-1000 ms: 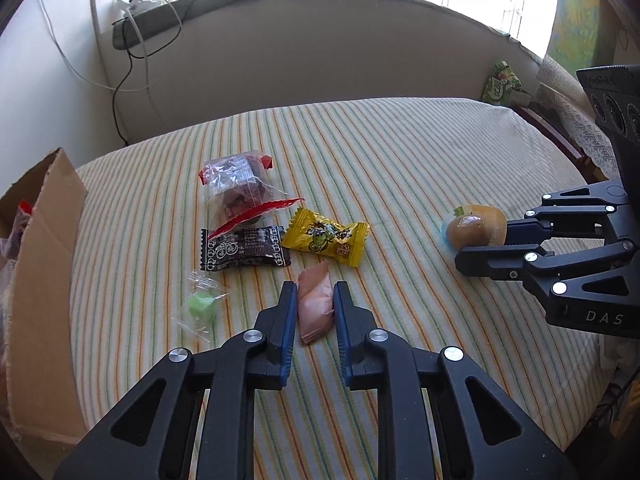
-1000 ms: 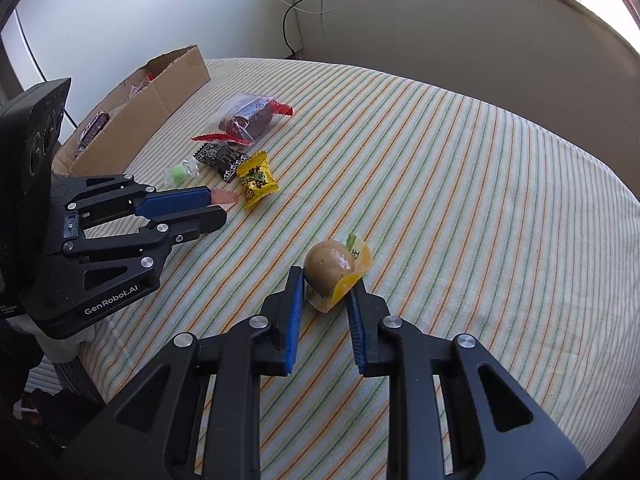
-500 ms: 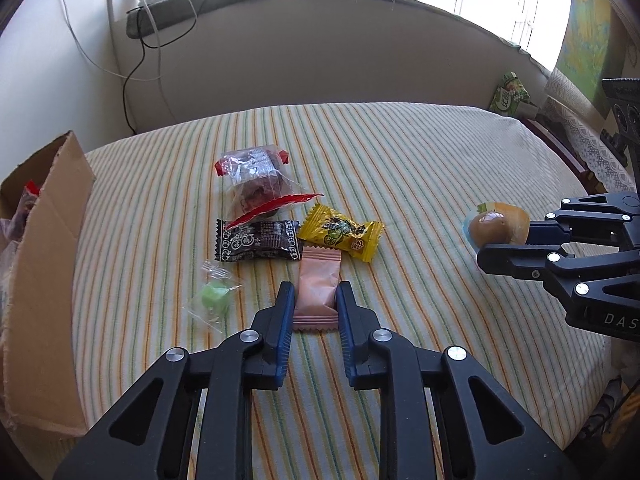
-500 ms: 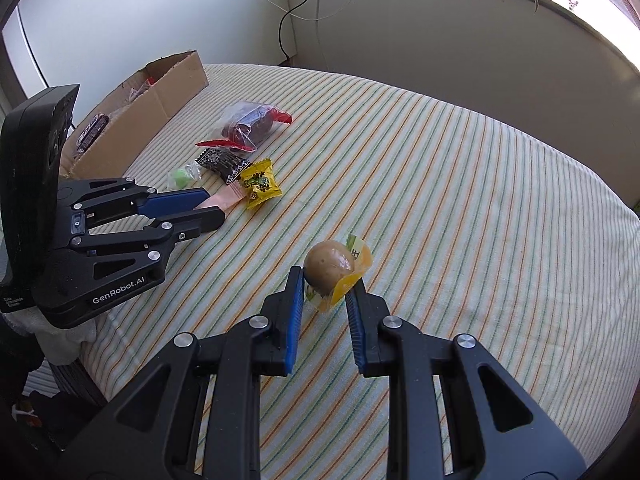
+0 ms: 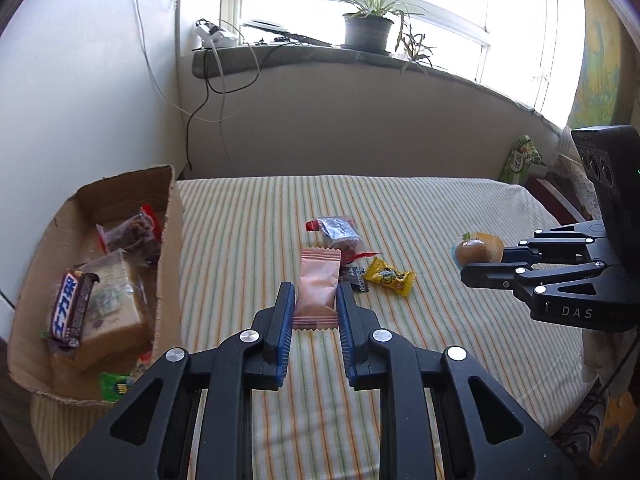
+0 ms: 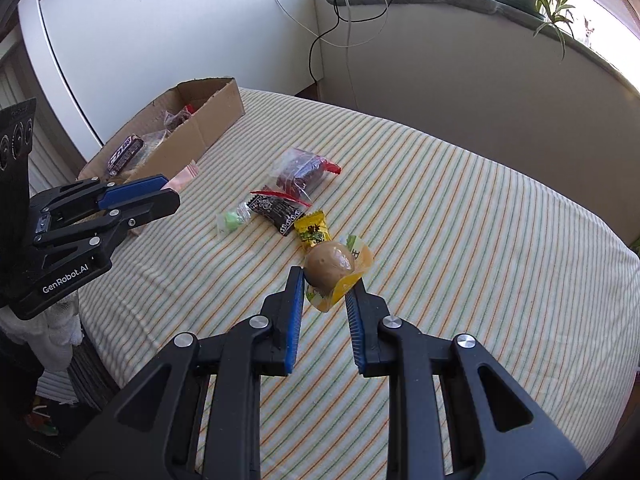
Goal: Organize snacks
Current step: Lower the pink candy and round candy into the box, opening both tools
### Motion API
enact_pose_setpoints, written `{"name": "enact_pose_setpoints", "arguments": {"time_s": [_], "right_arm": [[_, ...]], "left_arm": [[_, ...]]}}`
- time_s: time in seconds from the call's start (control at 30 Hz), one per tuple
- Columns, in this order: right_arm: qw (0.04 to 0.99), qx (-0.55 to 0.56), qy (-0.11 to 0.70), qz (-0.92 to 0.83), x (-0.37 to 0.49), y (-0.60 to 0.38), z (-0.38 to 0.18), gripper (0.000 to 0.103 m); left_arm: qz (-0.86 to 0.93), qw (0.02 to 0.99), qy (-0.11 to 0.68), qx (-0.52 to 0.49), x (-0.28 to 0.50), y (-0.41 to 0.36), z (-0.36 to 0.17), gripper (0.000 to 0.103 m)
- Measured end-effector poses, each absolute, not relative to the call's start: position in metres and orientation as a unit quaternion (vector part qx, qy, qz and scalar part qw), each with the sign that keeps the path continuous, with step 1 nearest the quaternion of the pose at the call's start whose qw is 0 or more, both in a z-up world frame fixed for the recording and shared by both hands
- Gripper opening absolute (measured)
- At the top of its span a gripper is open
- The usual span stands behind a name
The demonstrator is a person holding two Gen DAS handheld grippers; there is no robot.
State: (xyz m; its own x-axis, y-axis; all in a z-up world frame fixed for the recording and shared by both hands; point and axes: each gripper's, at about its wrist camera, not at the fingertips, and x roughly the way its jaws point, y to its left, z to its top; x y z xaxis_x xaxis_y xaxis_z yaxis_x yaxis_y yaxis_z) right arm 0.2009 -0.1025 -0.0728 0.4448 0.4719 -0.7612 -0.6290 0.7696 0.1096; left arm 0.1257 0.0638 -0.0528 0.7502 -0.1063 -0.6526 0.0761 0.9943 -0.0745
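My left gripper [image 5: 316,300] is shut on a pink snack packet [image 5: 318,282] and holds it above the striped table, to the right of the cardboard box [image 5: 172,236]. The packet's tip shows in the right wrist view [image 6: 185,174]. My right gripper [image 6: 325,284] is shut on a round brown snack in a yellow wrapper [image 6: 334,268] and holds it above the table; it also shows in the left wrist view [image 5: 476,250]. A yellow candy [image 5: 390,276], a black packet [image 6: 276,212], a clear red-edged bag [image 5: 336,234] and a green candy [image 6: 232,222] lie on the table.
The cardboard box [image 6: 216,116] at the table's left edge holds a chocolate bar [image 5: 70,312], a wrapped cake [image 5: 112,308] and a dark snack bag [image 5: 132,232]. A windowsill with a potted plant [image 5: 366,32] and cables is behind. A green bag [image 5: 522,160] lies at the far right.
Both grippers have lifted their snacks off the table. My left gripper has moved left and up toward the box, whose inside now shows.
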Motion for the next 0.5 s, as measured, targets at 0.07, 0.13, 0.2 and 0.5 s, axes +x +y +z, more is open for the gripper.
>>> {"name": "enact_pose_setpoints", "arguments": {"time_s": [0.07,0.13,0.2,0.5], "right_arm": [[0.843,-0.094,0.41,0.334,0.201,-0.093,-0.066,0.022],[0.845,-0.098,0.401,0.34,0.2,-0.082,-0.058,0.022],[0.845,-0.099,0.394,0.348,0.199,-0.071,-0.051,0.022],[0.832,-0.111,0.37,0.398,0.193,-0.009,-0.026,0.022]], "left_arm": [[-0.028,0.941,0.337,-0.024,0.118,0.076,-0.048,0.02],[-0.011,0.944,0.328,-0.036,0.111,0.091,-0.044,0.02],[0.006,0.946,0.32,-0.046,0.105,0.106,-0.042,0.02],[0.072,0.946,0.309,-0.063,0.085,0.167,-0.043,0.02]]}}
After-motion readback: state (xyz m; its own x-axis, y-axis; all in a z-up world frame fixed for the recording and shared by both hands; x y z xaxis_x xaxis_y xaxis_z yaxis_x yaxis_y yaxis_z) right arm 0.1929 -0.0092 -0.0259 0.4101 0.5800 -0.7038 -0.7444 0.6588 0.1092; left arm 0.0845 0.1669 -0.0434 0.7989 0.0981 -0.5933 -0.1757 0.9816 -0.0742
